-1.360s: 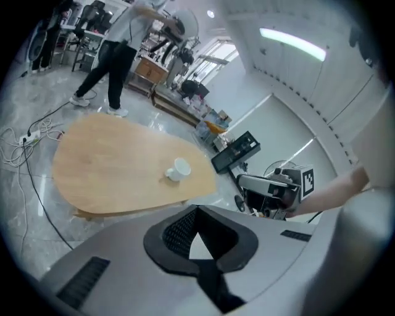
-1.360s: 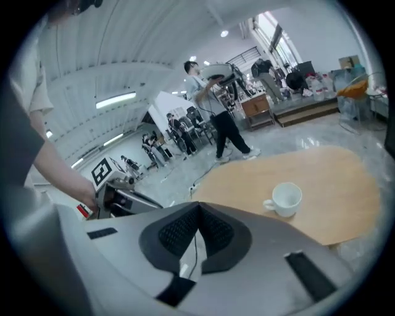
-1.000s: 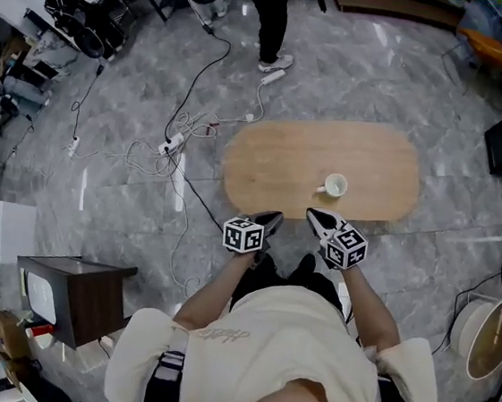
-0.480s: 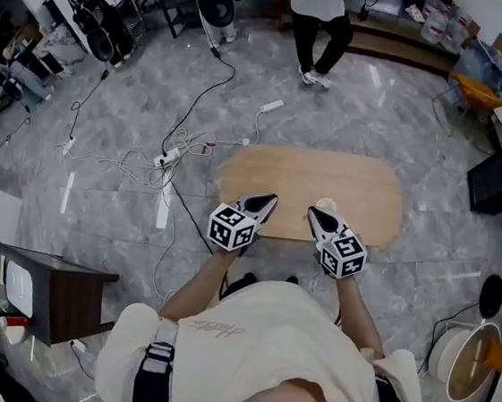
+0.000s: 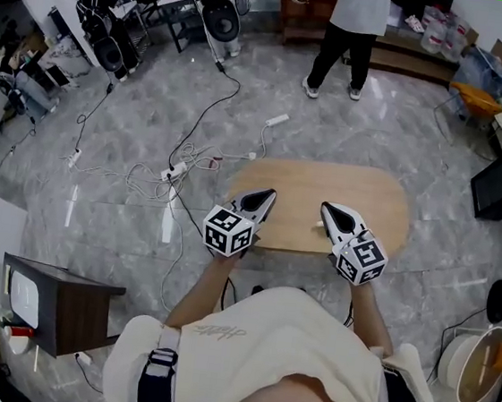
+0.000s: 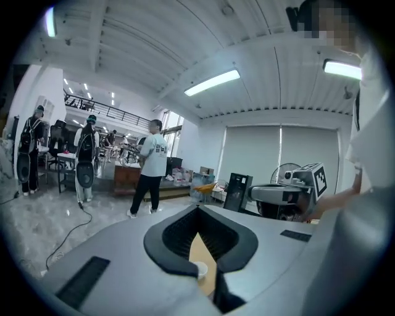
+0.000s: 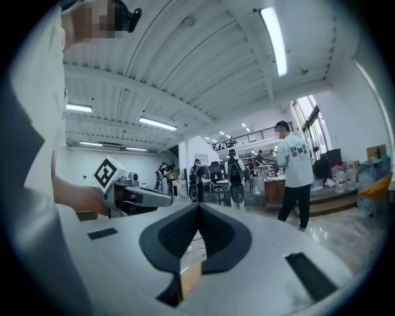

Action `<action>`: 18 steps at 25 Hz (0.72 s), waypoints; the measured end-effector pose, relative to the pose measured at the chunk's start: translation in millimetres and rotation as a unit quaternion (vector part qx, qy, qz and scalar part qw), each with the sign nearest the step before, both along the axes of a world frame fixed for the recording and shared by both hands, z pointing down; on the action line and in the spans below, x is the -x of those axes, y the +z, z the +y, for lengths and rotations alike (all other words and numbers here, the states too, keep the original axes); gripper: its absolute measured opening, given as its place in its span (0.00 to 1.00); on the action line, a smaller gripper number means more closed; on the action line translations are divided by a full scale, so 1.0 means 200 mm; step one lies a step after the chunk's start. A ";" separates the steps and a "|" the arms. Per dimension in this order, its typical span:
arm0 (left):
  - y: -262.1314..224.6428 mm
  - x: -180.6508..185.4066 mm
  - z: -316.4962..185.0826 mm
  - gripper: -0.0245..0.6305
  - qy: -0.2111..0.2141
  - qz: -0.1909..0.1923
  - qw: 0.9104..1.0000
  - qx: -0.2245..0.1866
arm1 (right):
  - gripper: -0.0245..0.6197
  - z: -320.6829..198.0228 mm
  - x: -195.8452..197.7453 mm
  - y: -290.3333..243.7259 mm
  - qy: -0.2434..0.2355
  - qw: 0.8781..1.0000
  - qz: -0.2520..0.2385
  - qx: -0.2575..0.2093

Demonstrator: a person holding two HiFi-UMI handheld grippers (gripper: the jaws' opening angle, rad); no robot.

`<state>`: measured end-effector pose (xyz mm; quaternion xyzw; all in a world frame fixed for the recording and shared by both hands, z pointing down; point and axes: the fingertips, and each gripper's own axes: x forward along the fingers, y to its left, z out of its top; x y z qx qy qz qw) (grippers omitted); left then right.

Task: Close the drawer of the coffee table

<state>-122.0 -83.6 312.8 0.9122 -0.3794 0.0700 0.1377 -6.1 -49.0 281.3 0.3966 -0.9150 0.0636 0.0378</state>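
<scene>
Head view looks steeply down on an oval wooden table [image 5: 325, 182] that stands on a grey marble floor [image 5: 96, 214], just beyond the person's knees. Both tools are held over the near edge of the table, side by side and apart from each other: the left tool [image 5: 270, 193] over the near left part, the right tool [image 5: 327, 207] over the near middle part, each with its marker cube toward the person. In the left gripper view the two jaws of the left tool [image 6: 197, 208] meet at their tips and hold nothing; through the hollow between them a piece of the table top [image 6: 200, 250] and a small white cup [image 6: 199, 270] standing on it can be seen. In the right gripper view the right tool [image 7: 199, 205] also has its tips together and is empty, with the table edge [image 7: 191, 278] below it. The drawer cannot be made out in any view, because the top covers the table's front from above. White cables [image 5: 173, 173] lie on the floor at the far left of the table, and a standing person [image 5: 352, 27] is well beyond it.
</scene>
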 end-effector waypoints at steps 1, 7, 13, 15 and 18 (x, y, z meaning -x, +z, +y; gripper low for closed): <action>0.00 0.00 0.00 0.04 -0.002 -0.005 1.000 -0.005 | 0.03 0.00 -0.02 0.00 0.007 1.000 0.000 -0.001; -0.04 0.05 0.03 0.04 -0.008 -0.045 0.998 -0.039 | 0.03 0.03 -0.04 -0.03 0.023 1.000 -0.017 -0.005; -0.02 0.03 0.09 0.04 0.011 -0.034 0.999 -0.025 | 0.03 0.03 0.05 -0.07 0.011 1.000 -0.013 -0.008; -0.01 0.04 0.10 0.04 0.009 -0.031 0.999 -0.024 | 0.03 0.05 0.09 -0.07 0.003 1.000 -0.008 -0.012; -0.01 0.08 0.11 0.04 -0.001 -0.031 0.999 -0.022 | 0.03 0.07 0.11 -0.07 -0.002 1.000 -0.011 -0.013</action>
